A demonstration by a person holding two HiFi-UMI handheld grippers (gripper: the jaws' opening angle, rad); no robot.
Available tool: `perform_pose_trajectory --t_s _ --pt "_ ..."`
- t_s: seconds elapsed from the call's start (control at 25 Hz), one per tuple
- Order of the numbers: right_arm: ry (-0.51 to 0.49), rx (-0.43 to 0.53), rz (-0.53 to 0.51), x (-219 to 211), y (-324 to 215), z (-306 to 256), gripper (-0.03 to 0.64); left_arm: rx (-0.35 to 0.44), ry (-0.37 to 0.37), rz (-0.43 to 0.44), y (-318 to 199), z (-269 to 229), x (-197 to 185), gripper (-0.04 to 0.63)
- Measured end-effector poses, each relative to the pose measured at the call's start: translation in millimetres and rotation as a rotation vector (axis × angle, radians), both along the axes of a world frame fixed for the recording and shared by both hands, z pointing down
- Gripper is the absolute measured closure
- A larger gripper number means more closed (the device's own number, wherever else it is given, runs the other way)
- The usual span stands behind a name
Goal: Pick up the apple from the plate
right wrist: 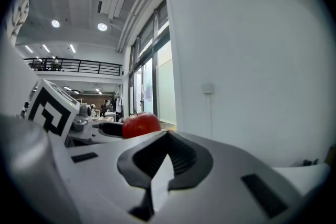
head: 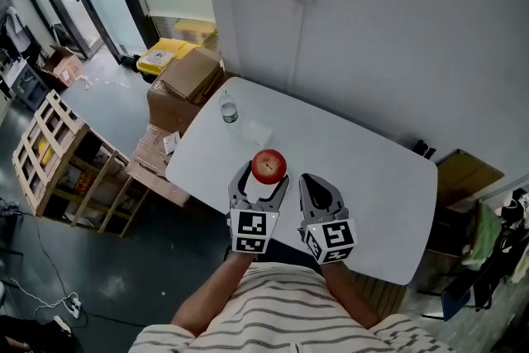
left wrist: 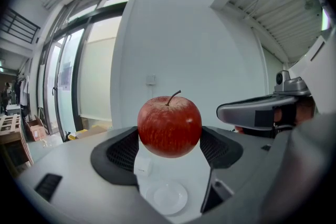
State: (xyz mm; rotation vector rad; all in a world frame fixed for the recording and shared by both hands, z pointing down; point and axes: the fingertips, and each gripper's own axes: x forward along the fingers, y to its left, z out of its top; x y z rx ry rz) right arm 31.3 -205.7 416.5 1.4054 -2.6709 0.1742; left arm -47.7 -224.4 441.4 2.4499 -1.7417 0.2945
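Note:
My left gripper is shut on a red apple with a short stem, one dark pad pressed against each side. It holds the apple in the air above a small white plate, which lies empty on the white table. Just to the right, my right gripper hovers over the table with its jaws together and nothing between them. In the right gripper view the apple shows off to the left.
A small white cube lies beside the plate. A clear water bottle stands at the table's far left corner. Cardboard boxes and a wooden crate sit on the floor to the left. A white wall runs behind the table.

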Motion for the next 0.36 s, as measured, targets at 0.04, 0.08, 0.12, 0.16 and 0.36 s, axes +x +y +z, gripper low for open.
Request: perform_pose_trajectory --t_s 0.04,0.08,0.12,0.16,0.36 --pt "-0.001 0.001 0.001 0.2 -0.2 0.2 0.607 0.001 0.001 0.000 0.3 -0.2 -0.4 0.221" --pt "-0.001 0.002 0.001 0.3 -0.2 0.5 0.607 0.002 0.002 -0.001 0.7 -0.4 -0.9 0.221" --pt "-0.002 0.002 0.001 0.5 -0.2 0.8 0.607 0.004 0.004 -0.003 1.1 -0.9 -1.5 0.221" --pt "-0.002 0.003 0.000 0.7 -0.1 1.0 0.607 0.005 0.007 -0.006 1.2 -1.6 -2.1 0.221" --pt "-0.001 0.006 -0.002 2.8 -2.2 0.9 0.607 0.015 0.038 -0.016 -1.2 -7.0 -4.0 0.221"
